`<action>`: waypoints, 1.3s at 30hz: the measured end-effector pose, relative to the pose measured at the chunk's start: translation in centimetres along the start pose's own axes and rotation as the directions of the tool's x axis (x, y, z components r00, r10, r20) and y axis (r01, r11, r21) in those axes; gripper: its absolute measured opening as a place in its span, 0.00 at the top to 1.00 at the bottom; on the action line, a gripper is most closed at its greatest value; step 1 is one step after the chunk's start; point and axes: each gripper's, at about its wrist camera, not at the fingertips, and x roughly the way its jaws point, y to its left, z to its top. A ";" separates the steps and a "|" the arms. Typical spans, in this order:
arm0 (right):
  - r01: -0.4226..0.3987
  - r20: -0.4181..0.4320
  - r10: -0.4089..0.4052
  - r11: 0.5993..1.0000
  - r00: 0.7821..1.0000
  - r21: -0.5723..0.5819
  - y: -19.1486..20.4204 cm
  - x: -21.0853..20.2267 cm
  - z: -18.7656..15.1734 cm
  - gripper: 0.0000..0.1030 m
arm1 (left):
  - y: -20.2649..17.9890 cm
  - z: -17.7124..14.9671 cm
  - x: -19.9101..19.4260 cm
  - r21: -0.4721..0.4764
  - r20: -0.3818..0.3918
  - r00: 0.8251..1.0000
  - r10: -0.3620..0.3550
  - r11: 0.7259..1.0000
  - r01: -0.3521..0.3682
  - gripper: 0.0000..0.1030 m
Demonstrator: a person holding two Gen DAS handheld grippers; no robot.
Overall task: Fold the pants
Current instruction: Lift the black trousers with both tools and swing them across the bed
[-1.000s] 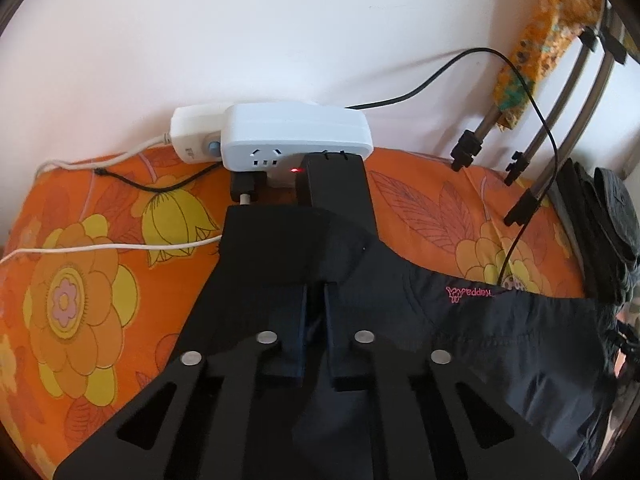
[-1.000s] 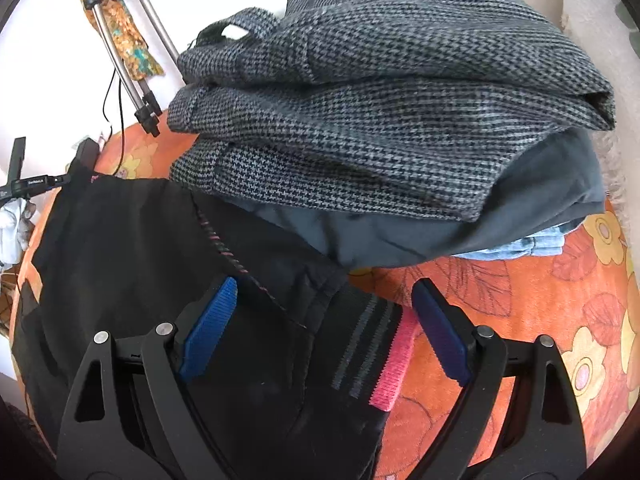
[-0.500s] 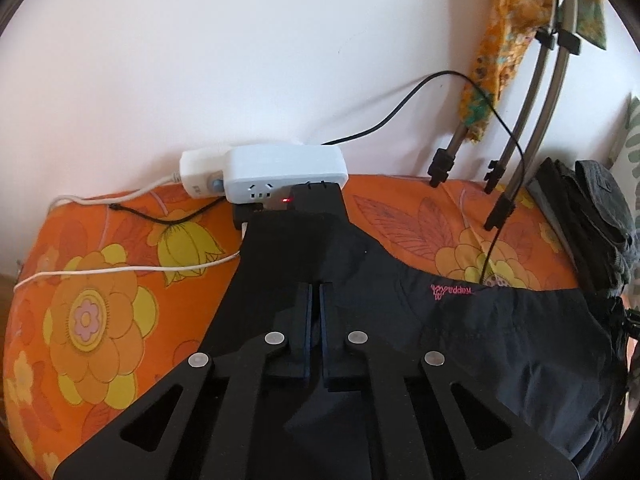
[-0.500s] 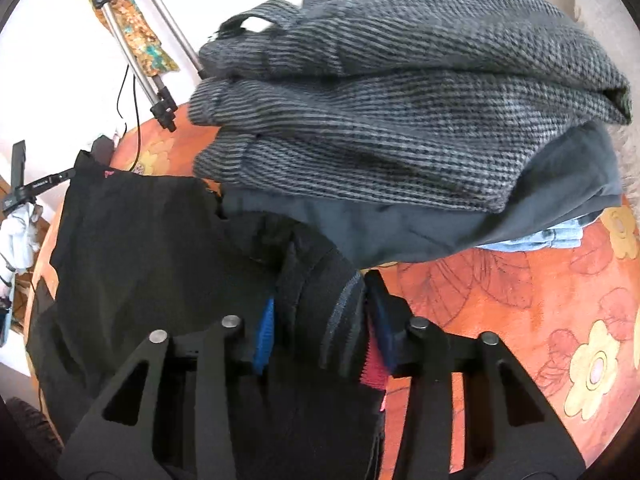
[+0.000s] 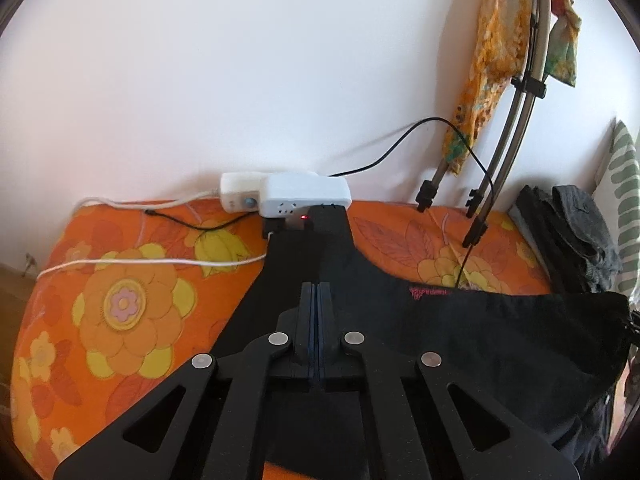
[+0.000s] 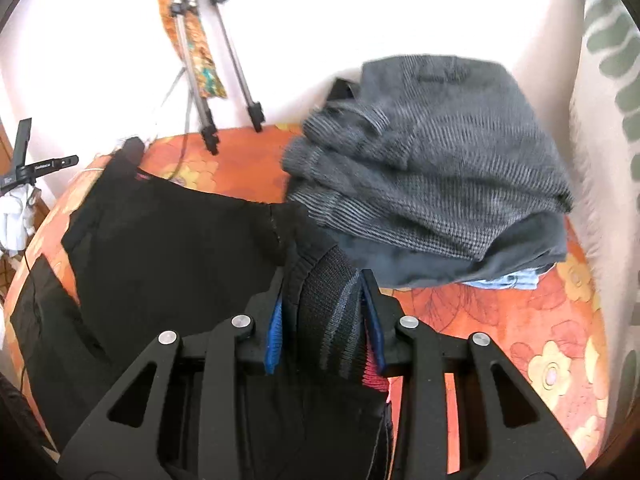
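Observation:
Black pants (image 5: 480, 332) lie spread on an orange floral bed sheet (image 5: 128, 304). My left gripper (image 5: 319, 286) is shut, its pads pressed together over one edge of the pants, and the cloth under it hangs raised off the sheet. In the right wrist view the pants (image 6: 168, 240) stretch away to the left. My right gripper (image 6: 324, 276) is closing on their bunched ribbed waistband (image 6: 336, 320), grey-striped with a pink edge. Both blue pads touch it.
A white power strip (image 5: 304, 200) with cables (image 5: 160, 264) sits against the wall beyond the pants. Tripod legs (image 5: 476, 232) stand on the bed. A stack of folded grey clothes (image 6: 432, 184) lies just past the right gripper, with a leaf-patterned pillow (image 6: 608, 40) behind it.
The right jaws closed from wide open onto the waistband and lifted it. The left pads closed fully. Both grippers rose and pulled back, so more wall shows.

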 end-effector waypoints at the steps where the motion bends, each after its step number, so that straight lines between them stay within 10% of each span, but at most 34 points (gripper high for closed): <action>1: -0.006 0.008 0.006 1.000 1.000 -0.008 0.5 -0.7 -0.1 0.66 | 0.1 -0.2 0.0 0.005 -0.020 1.000 0.009 1.000 -0.009 1.00; 9: -0.055 0.051 0.059 0.996 0.997 -0.073 5.4 -5.1 -1.8 0.68 | -2.6 0.5 0.1 0.022 -0.071 0.994 -0.086 0.996 0.088 0.99; 15: -0.142 0.015 0.147 0.974 0.989 -0.176 10.5 -8.7 -6.6 0.70 | -5.2 2.7 1.9 -0.057 -0.089 0.984 -0.153 0.987 0.149 0.65; 21: -0.192 -0.079 0.180 0.962 0.981 -0.195 11.7 -8.8 -10.9 0.71 | -5.9 3.3 5.7 -0.211 -0.180 0.954 -0.239 0.957 0.200 0.54; 35: -0.196 -0.068 0.187 0.963 0.980 -0.182 10.0 -9.3 -12.0 0.71 | -5.3 3.1 10.2 -0.272 -0.280 0.950 -0.140 0.960 0.061 0.56; 38: -0.191 -0.059 0.183 0.965 0.981 -0.182 9.9 -9.5 -12.0 0.71 | -5.3 2.6 10.3 -0.246 -0.282 0.954 -0.106 0.969 0.035 0.97; 39: -0.188 -0.057 0.180 0.965 0.982 -0.184 10.0 -9.6 -12.0 0.71 | -5.4 2.6 10.2 -0.237 -0.277 0.956 -0.101 0.971 0.034 0.96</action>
